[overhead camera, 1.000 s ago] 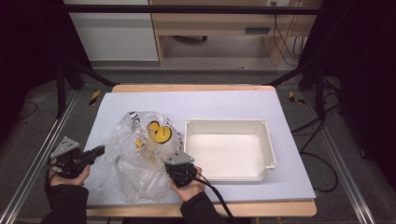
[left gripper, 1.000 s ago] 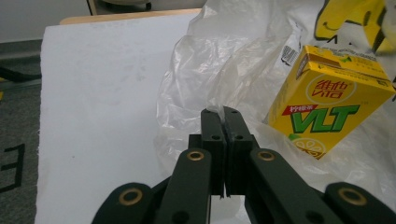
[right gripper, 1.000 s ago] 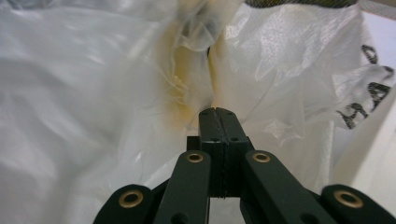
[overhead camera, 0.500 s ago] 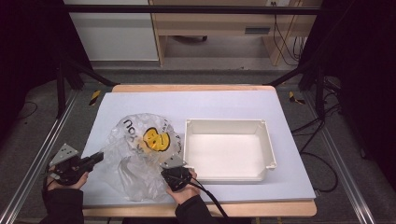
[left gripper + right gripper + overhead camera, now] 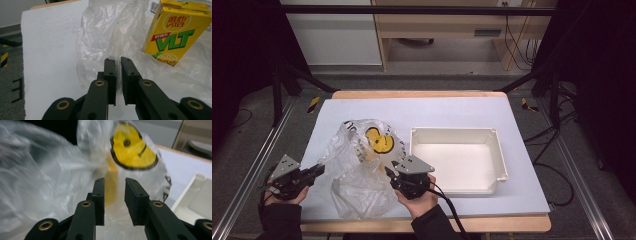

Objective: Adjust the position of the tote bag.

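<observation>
A clear plastic bag (image 5: 357, 172) with a yellow smiley print (image 5: 379, 141) lies crumpled on the left half of the white table. In the left gripper view a yellow VLT drink carton (image 5: 175, 32) stands inside it. My left gripper (image 5: 319, 167) is at the bag's left edge. Its jaws (image 5: 118, 61) have just been opening and stand a narrow slit apart, with bag film at their tips. My right gripper (image 5: 388, 167) is raised at the bag's right side. Its jaws (image 5: 114, 181) have just been opening and are open, nothing between them, bag and carton (image 5: 112, 185) ahead.
A white rectangular tray (image 5: 457, 132) sits empty to the right of the bag, close to my right hand. The table's wooden front edge (image 5: 492, 222) runs just below both hands. A cable trails from the right gripper toward the bottom.
My right gripper has lifted off the table and let its jaws spread. The bag has shifted slightly and slumped. The left hand has hardly moved.
</observation>
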